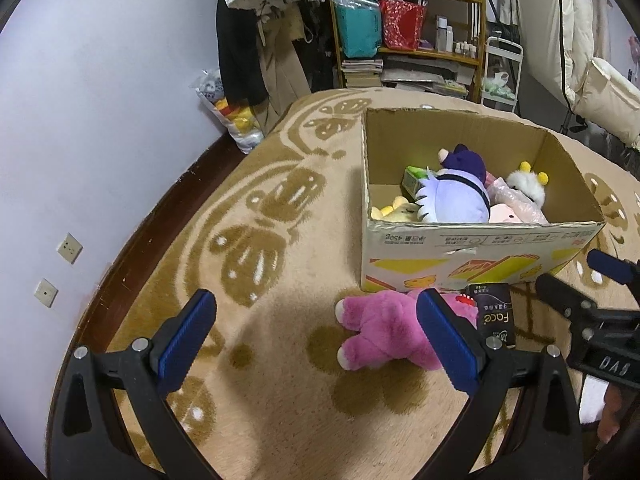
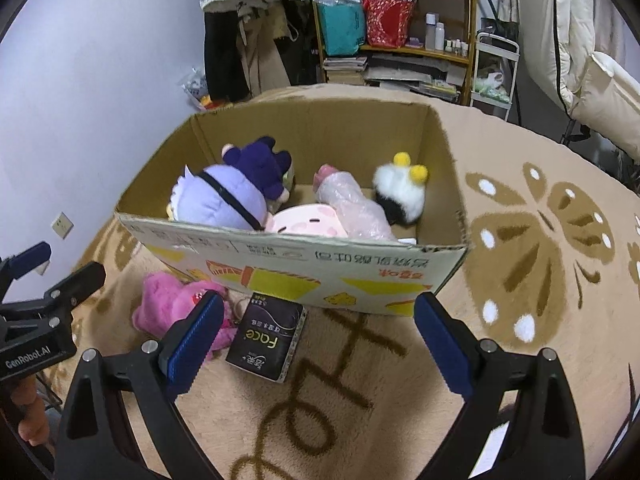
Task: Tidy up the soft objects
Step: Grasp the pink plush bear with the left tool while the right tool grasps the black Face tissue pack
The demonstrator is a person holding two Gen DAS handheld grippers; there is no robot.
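Note:
A pink plush toy point(image 1: 378, 330) lies on the rug just in front of the cardboard box point(image 1: 472, 246); it also shows in the right wrist view point(image 2: 168, 304). A dark tissue pack point(image 2: 266, 338) lies beside it, also seen in the left wrist view point(image 1: 494, 312). The box point(image 2: 304, 264) holds a purple plush point(image 2: 228, 196), a pink plush point(image 2: 304, 222), a plastic-wrapped pink toy point(image 2: 352, 204) and a white fluffy toy point(image 2: 400, 190). My left gripper point(image 1: 316, 336) is open above the rug, left of the pink plush. My right gripper point(image 2: 316, 340) is open above the tissue pack.
A beige patterned rug point(image 1: 260, 220) covers the floor. A shelf point(image 1: 408, 24) with bags and bottles stands at the back, with hanging coats point(image 1: 256, 32) and a bag of toys point(image 1: 230, 112) by the wall. A white chair point(image 1: 600, 96) stands at the right.

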